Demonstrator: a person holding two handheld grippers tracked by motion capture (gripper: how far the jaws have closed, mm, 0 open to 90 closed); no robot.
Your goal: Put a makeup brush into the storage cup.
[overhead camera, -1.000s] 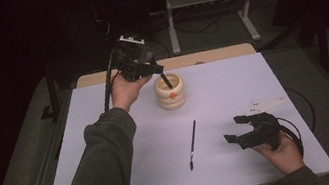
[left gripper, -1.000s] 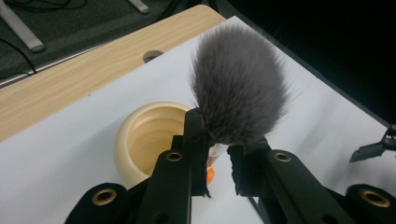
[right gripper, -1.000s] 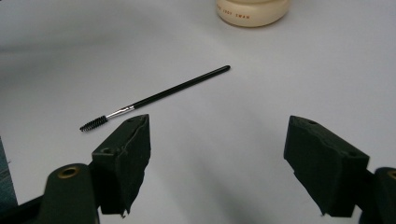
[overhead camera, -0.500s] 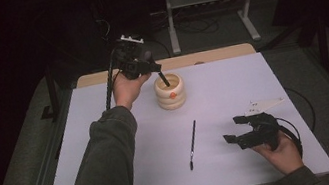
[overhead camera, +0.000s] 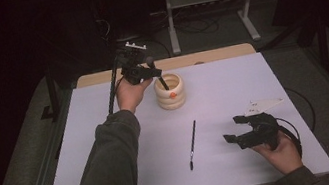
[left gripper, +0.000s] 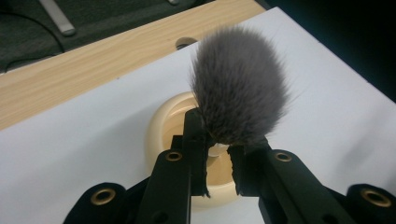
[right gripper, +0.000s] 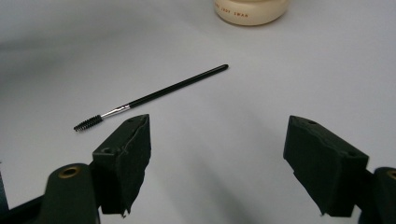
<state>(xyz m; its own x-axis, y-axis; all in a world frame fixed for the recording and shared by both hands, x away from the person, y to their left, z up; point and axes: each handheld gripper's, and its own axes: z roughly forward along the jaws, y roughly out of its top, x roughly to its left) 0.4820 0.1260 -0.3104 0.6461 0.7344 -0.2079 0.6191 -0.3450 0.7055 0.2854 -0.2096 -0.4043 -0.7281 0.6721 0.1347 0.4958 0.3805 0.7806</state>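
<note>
One fluffy brush (left gripper: pixel 238 84) in left tool (left gripper: pixel 218 158), handle over cream holder (left gripper: pixel 163 126).

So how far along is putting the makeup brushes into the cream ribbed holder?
Nothing is fully stowed yet. The left gripper is shut on the fluffy grey powder brush, its handle already inside the cream ribbed holder. Left: the thin black spoolie brush lies on the white table, beside the open right gripper.

Left tongs (overhead camera: pixel 151 72), clamped on the fluffy brush (overhead camera: pixel 158 75), have sunk slightly, bringing its handle end deeper into the cream holder (overhead camera: pixel 171 96).
</note>
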